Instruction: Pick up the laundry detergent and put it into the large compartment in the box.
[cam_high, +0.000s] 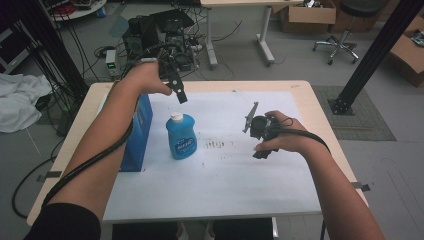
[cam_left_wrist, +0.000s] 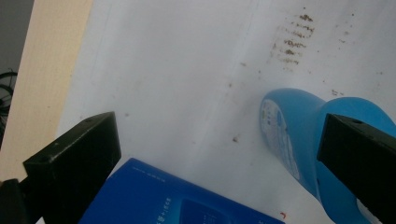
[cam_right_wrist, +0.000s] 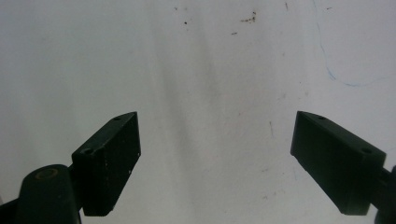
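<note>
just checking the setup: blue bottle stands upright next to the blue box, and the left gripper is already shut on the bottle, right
Not quite. The bottle does stand upright beside the box, but the left gripper is open and apart from it, above both, as the left gripper view shows.

I see even, soft overhead light, faint shadows, no glare; both gripper views look slightly blurred up close.
</note>
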